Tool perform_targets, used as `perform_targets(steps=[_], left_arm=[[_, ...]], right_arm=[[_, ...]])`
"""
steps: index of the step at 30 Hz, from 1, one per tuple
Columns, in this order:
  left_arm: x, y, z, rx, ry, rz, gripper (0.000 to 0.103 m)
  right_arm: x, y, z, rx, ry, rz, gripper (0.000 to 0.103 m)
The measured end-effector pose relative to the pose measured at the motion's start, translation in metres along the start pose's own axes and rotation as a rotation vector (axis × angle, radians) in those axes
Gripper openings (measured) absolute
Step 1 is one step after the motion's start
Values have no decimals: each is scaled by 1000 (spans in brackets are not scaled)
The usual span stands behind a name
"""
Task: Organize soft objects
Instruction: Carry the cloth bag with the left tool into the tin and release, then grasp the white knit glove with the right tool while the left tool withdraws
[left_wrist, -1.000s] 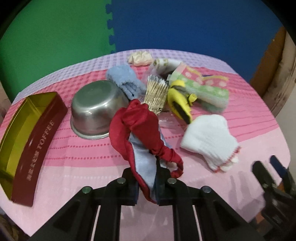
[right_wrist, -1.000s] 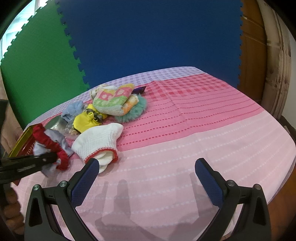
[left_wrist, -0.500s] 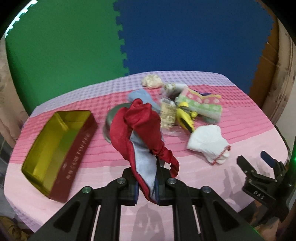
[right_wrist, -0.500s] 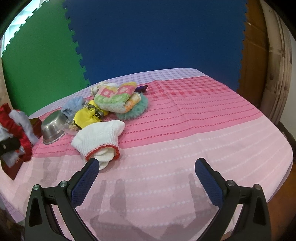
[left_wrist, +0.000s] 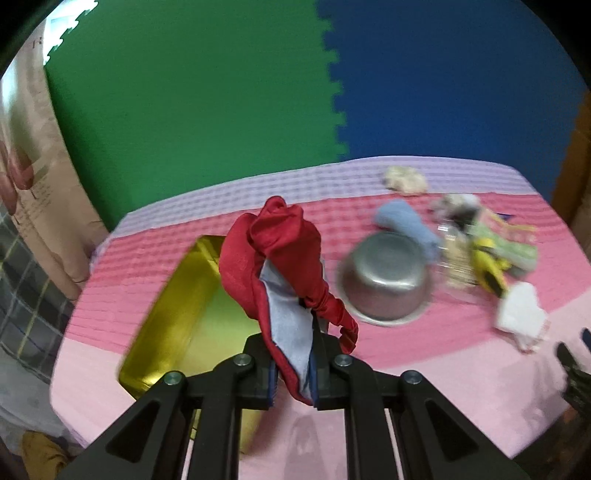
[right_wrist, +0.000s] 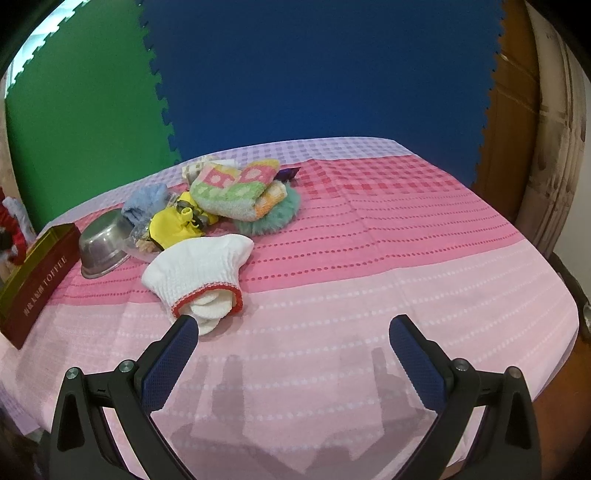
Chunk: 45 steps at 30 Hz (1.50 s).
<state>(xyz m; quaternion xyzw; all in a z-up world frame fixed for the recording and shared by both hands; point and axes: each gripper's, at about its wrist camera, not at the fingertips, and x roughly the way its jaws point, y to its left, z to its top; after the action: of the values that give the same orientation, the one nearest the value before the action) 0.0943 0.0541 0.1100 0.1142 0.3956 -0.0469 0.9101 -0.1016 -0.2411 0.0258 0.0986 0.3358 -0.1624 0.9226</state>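
Left claw (left_wrist: 291, 373) pinching red cloth (left_wrist: 275, 243) — above tin (left_wrist: 177, 321)

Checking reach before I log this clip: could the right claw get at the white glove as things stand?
Probably yes. The right claw is open and empty, and the white glove lies on the tablecloth just ahead of its left finger, with nothing on top or between.

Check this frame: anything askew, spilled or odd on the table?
Nothing spilled or damaged. The steel bowl lies tipped on its side against the pile of soft items, not upright. The left gripper holds the red headband over the gold tin.
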Motion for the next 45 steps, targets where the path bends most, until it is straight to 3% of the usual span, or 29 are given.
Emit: perform_targets(steps=[5, 13, 16, 18, 21, 27, 30, 35, 39, 45], left_arm=[[45, 40, 15, -37, 59, 16, 13], [104, 65, 19, -42, 145, 35, 19], [117, 69, 19, -43, 185, 47, 40], [118, 70, 19, -32, 176, 60, 42], [113, 77, 20, -61, 181, 17, 61], [73, 105, 26, -189, 114, -57, 62], [40, 108, 17, -238, 83, -59, 62], [-18, 73, -28, -143, 55, -15, 62], [-51, 49, -77, -126, 77, -91, 62], [-71, 31, -132, -152, 147, -132, 62]], right_arm=[[4, 8, 1, -34, 8, -12, 103], [7, 12, 1, -52, 21, -22, 103], [8, 13, 1, -57, 24, -23, 103], [8, 14, 2, -58, 25, -23, 103], [9, 14, 2, -56, 26, -22, 103], [8, 12, 2, -43, 27, -9, 103], [9, 9, 3, -23, 38, 5, 103], [13, 7, 7, 15, 97, 57, 103], [14, 15, 14, -18, 112, 95, 103], [35, 38, 39, -87, 175, 183, 103]])
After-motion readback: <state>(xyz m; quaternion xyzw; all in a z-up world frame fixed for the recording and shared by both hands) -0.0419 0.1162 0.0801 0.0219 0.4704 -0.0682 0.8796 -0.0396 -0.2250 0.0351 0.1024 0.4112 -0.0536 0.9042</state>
